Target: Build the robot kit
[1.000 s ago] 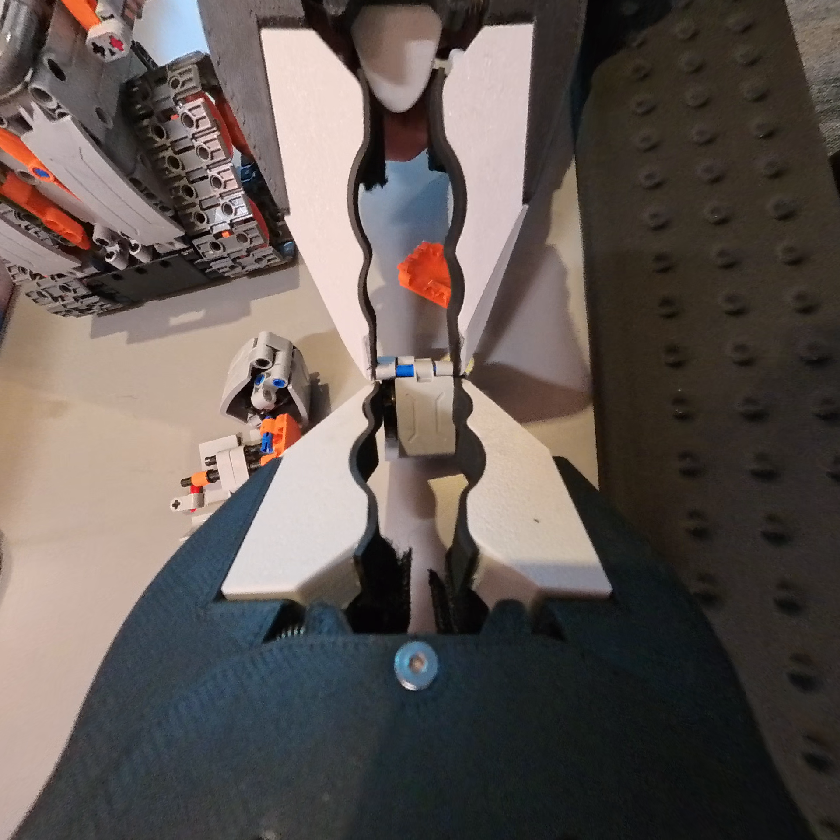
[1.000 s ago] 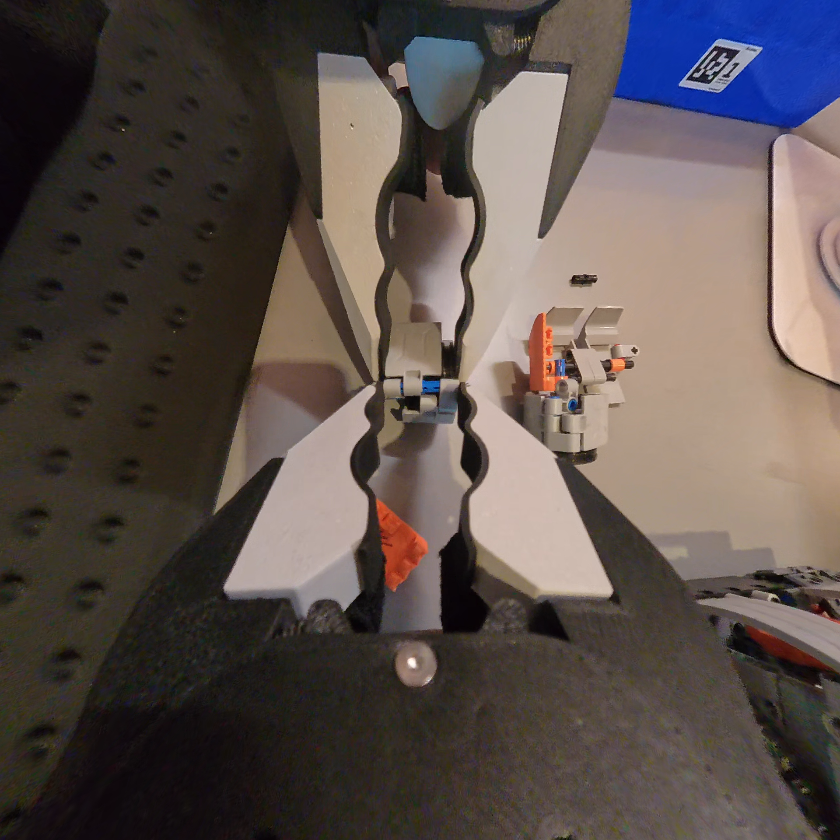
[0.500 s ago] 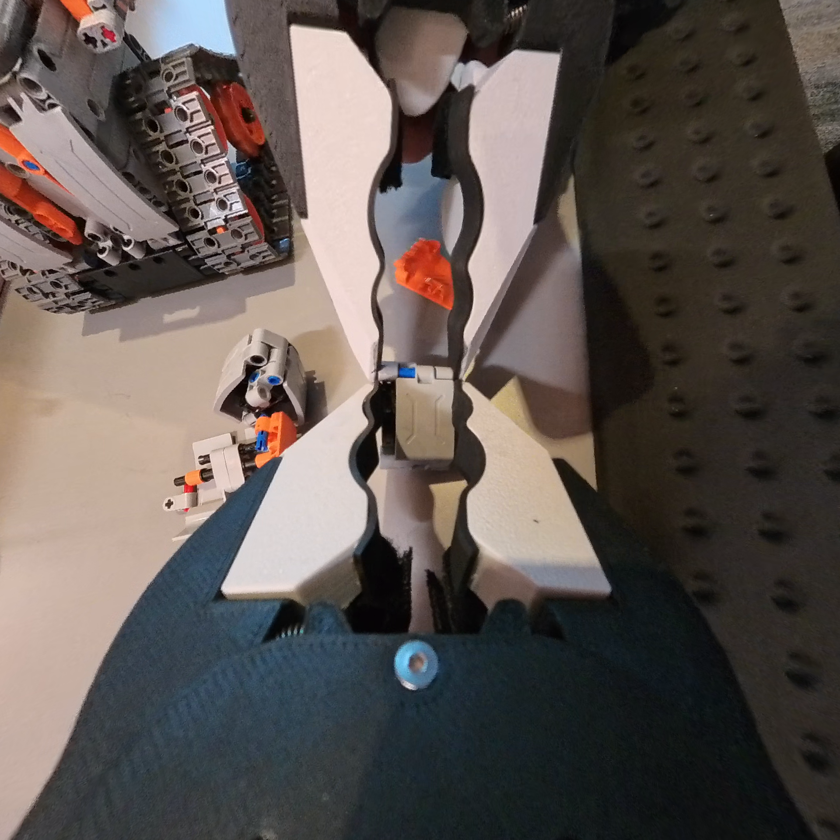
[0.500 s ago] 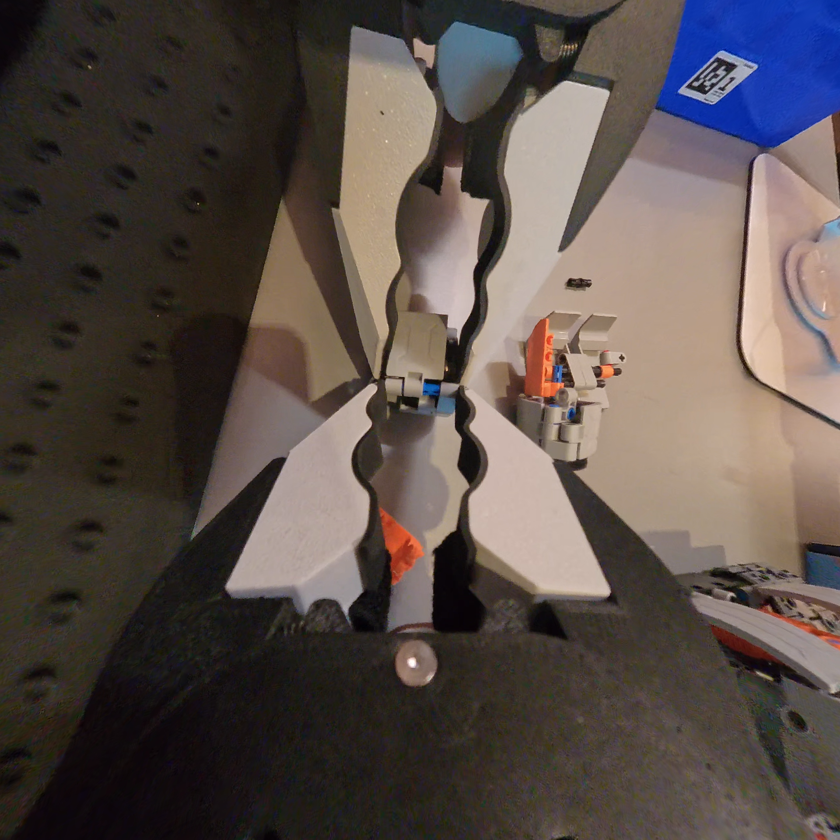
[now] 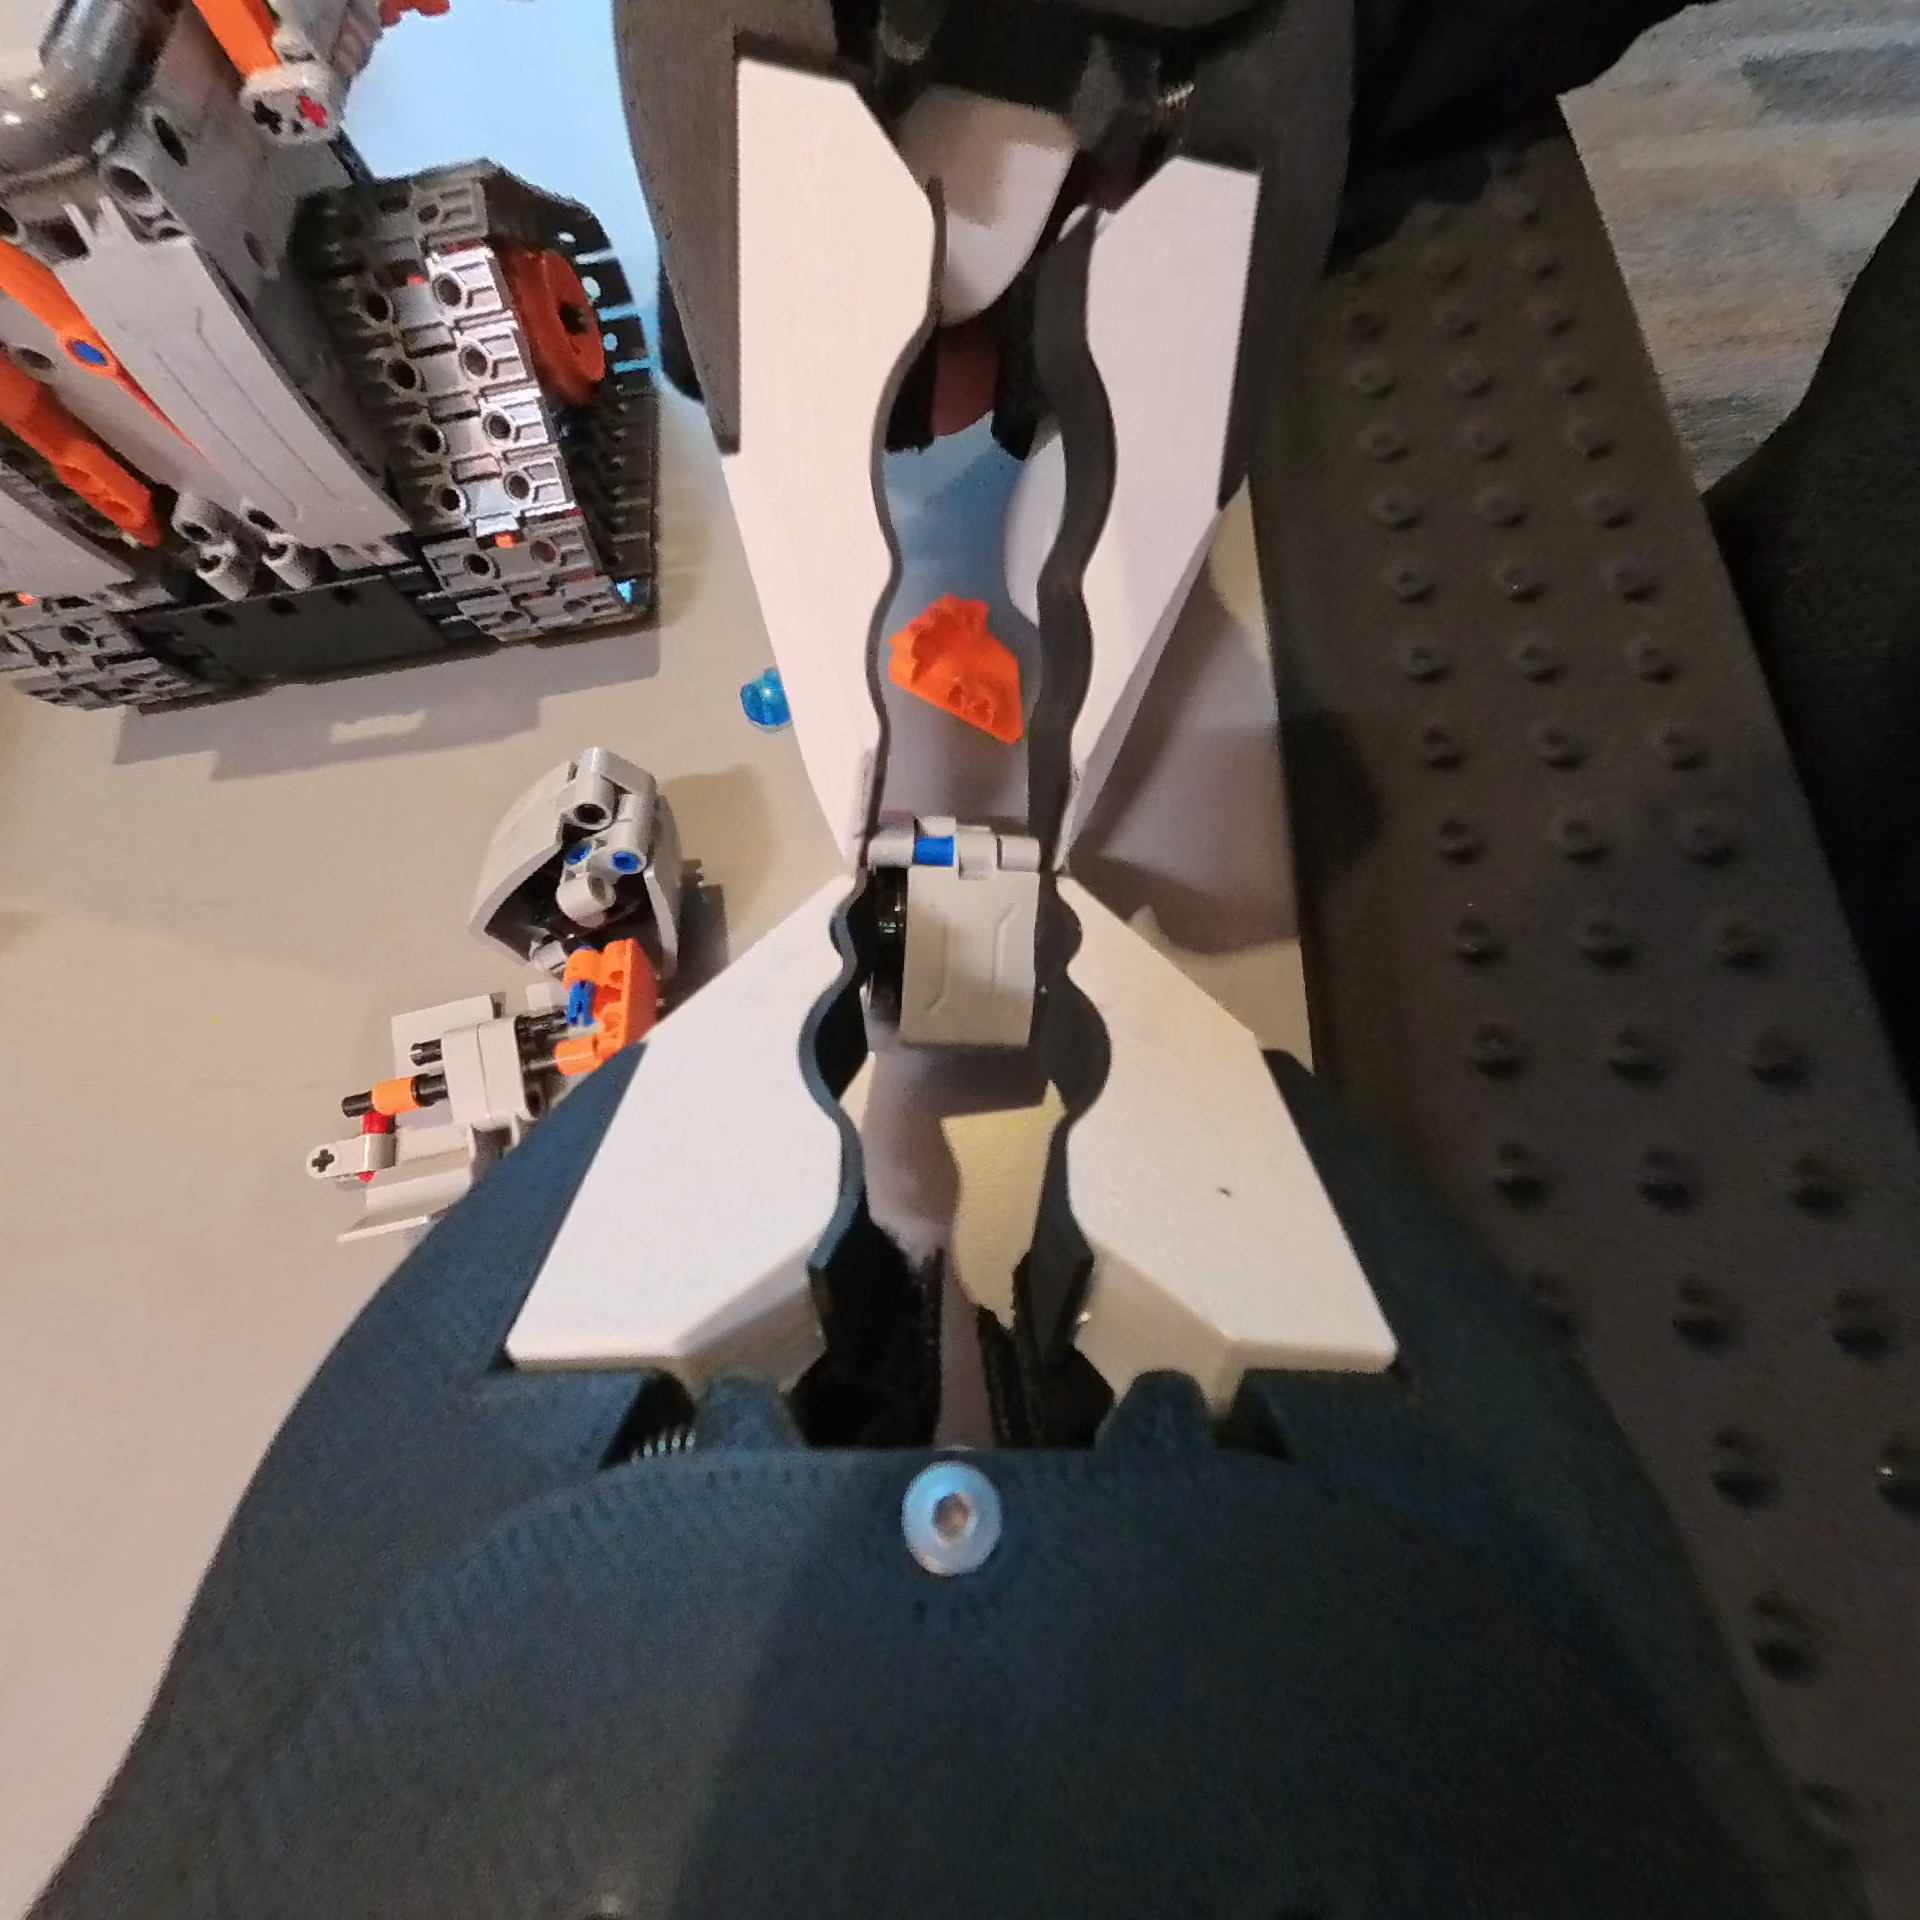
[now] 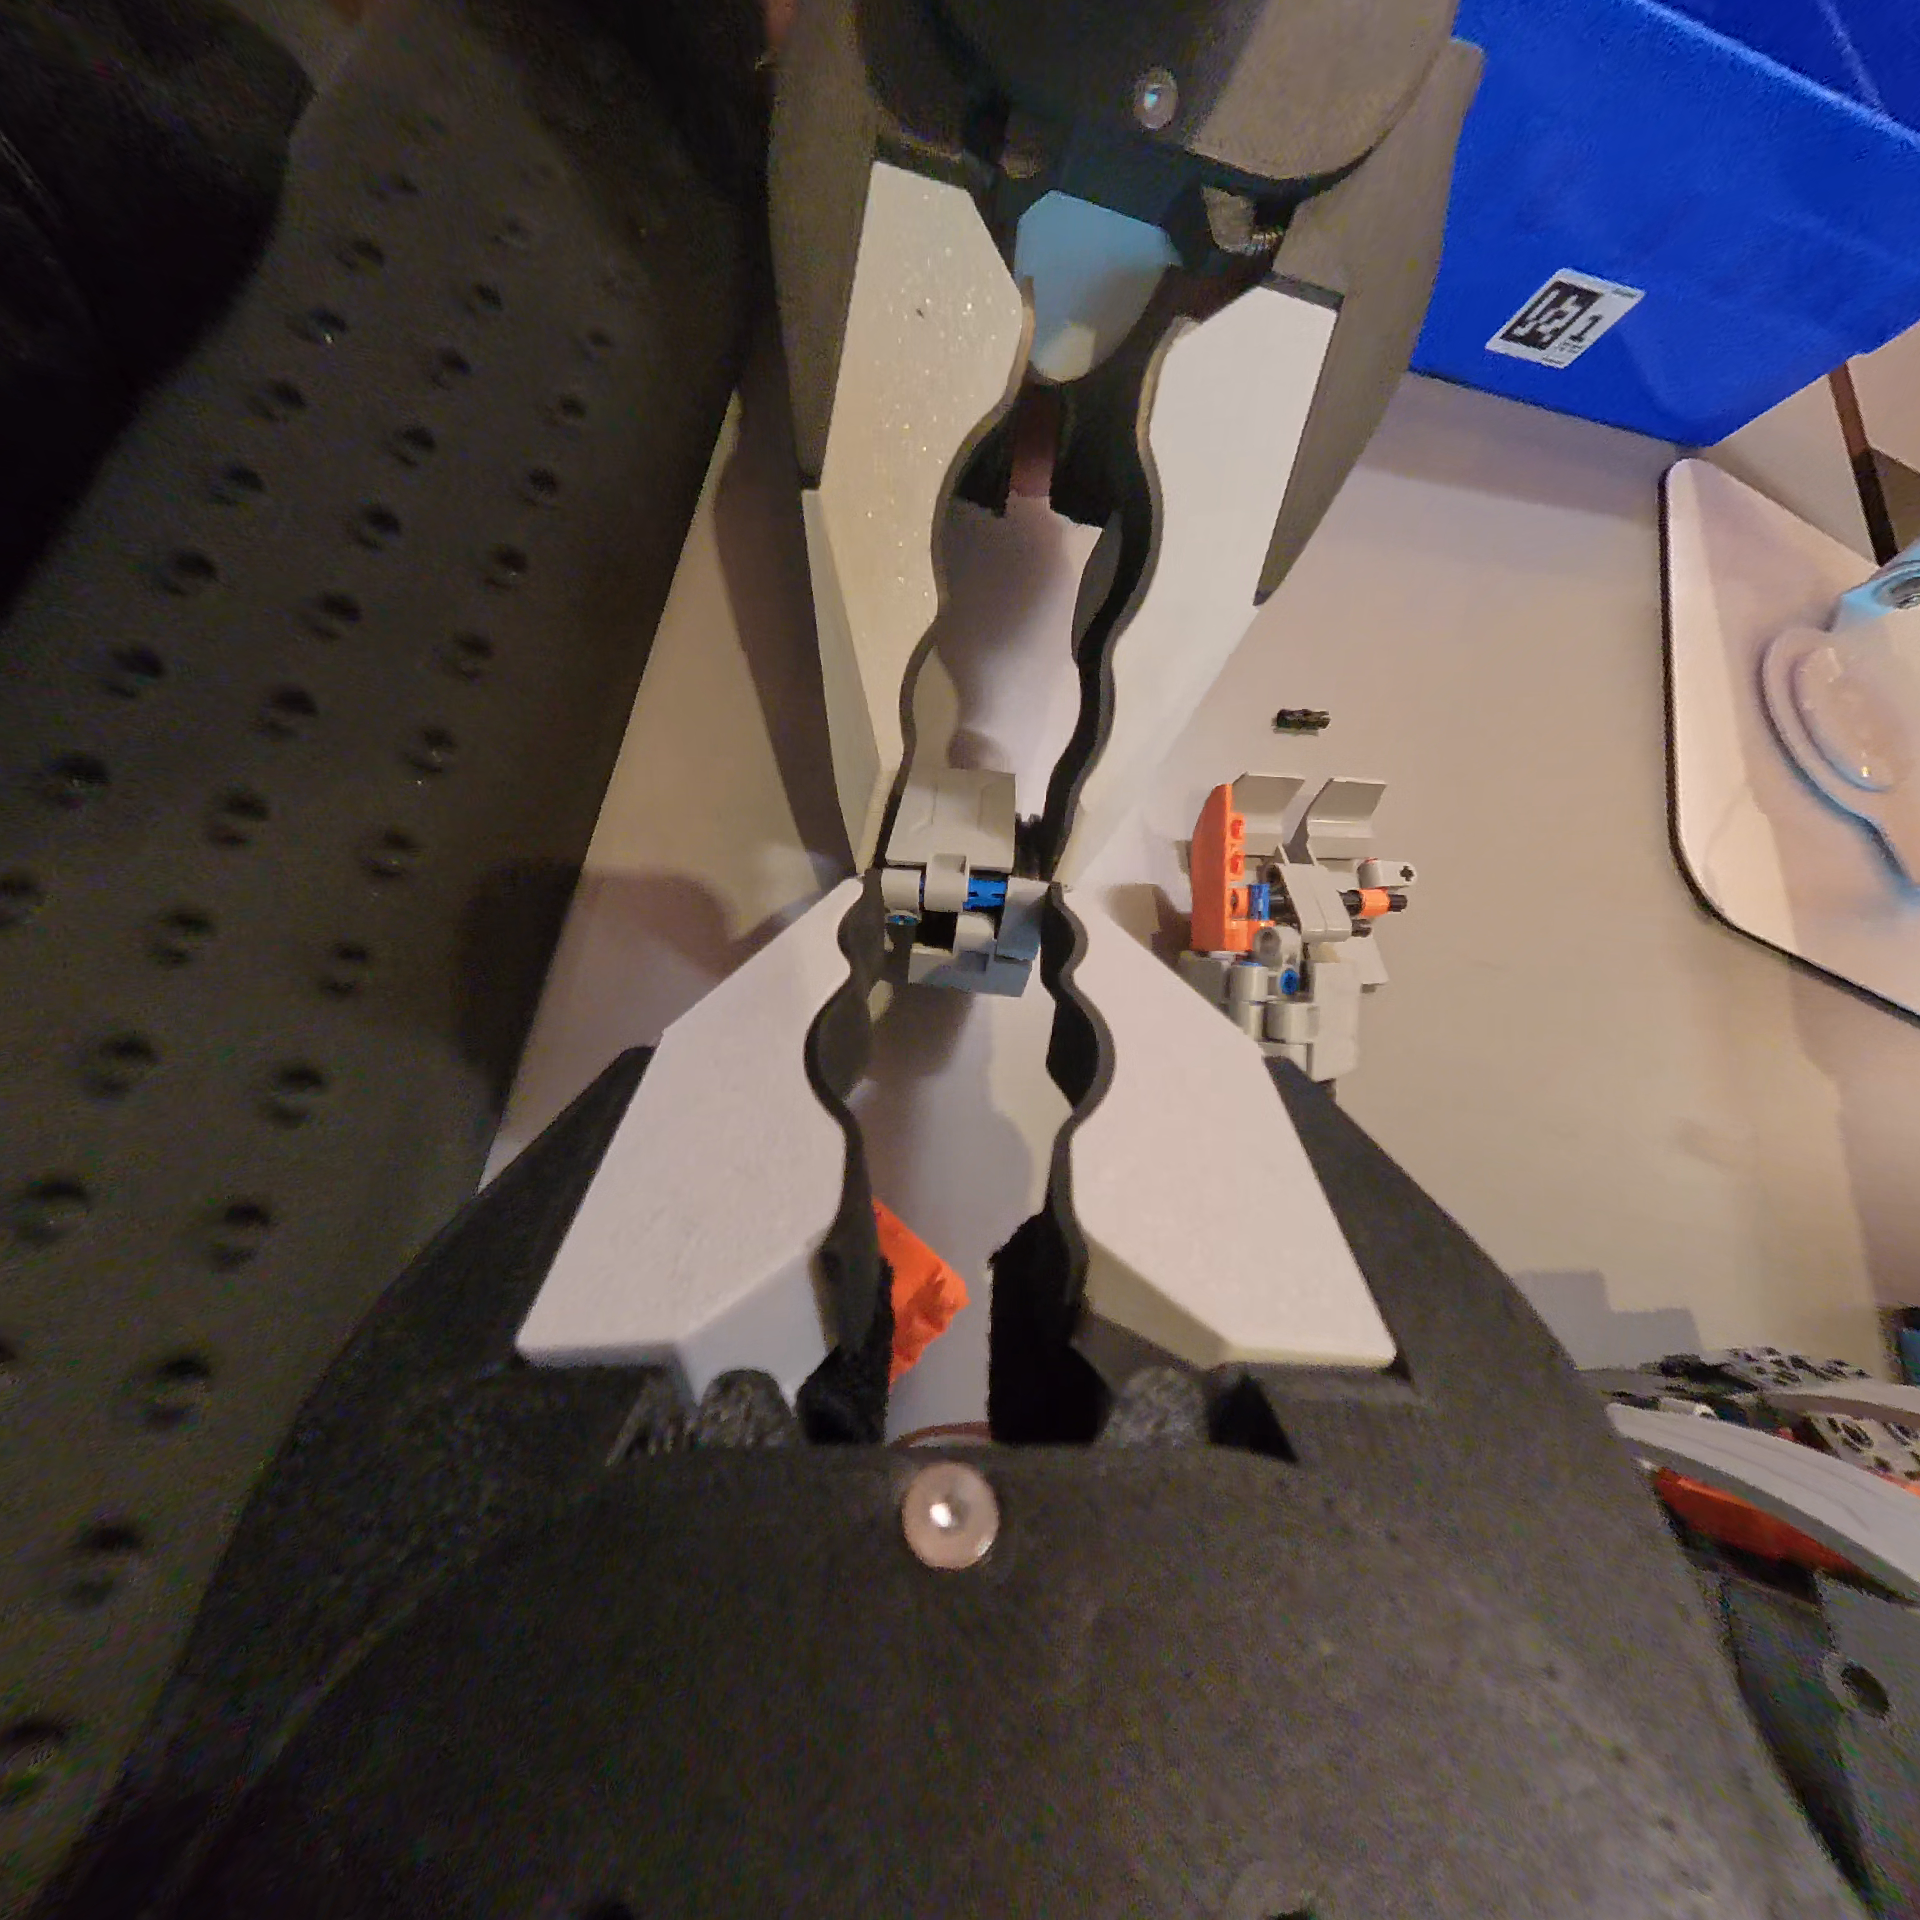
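Meeting tip to tip above a pale table [image 5: 208, 1351], the left gripper [image 5: 951, 883] and the right gripper [image 6: 961, 904] both clamp one small grey brick piece [image 5: 961, 966] that has a blue pin at its middle. The left gripper's jaws pinch the rounded grey end of the piece, and the right gripper's jaws pinch the other end, where the blue pin shows between grey connectors. Under the joined fingers a loose orange brick [image 5: 956, 670] lies on the table. To one side sits a small grey and orange brick assembly [image 5: 551, 966], and a tiny blue stud [image 5: 764, 698] lies near it. A large tracked brick vehicle [image 5: 312, 416] in grey, black and orange stands farther off. A dark dimpled mat [image 5: 1558, 831] runs along the table's edge. The right wrist view also shows a short black pin [image 6: 1304, 717], a blue bin [image 6: 1662, 187] and a pale tray [image 6: 1766, 727].
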{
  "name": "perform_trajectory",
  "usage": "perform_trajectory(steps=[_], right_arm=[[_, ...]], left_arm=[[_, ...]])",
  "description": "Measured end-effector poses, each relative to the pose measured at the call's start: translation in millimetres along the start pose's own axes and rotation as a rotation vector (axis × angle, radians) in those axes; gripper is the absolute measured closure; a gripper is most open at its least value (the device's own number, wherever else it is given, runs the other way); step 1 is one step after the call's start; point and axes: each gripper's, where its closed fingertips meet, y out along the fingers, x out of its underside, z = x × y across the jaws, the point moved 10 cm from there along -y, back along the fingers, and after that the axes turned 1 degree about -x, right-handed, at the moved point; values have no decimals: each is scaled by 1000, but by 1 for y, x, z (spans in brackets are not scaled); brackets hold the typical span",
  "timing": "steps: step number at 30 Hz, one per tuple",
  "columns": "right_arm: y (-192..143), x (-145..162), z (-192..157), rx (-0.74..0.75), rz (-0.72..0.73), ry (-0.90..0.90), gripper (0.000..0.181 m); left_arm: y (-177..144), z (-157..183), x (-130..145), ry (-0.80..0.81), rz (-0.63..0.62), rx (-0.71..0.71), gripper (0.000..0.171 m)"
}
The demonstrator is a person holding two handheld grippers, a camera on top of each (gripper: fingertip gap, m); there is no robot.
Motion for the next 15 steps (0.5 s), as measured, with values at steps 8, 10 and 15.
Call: perform_trajectory(steps=[8, 10, 15], right_arm=[[2, -2, -6, 15, -57, -73, 155], [2, 3, -1, -46, -12, 11, 154], [1, 7, 4, -96, 49, 85, 153]], left_arm=[[3, 2, 0, 23, -19, 9, 145], [4, 2, 1, 15, -19, 24, 145], [3, 2, 1, 11, -23, 38, 144]])
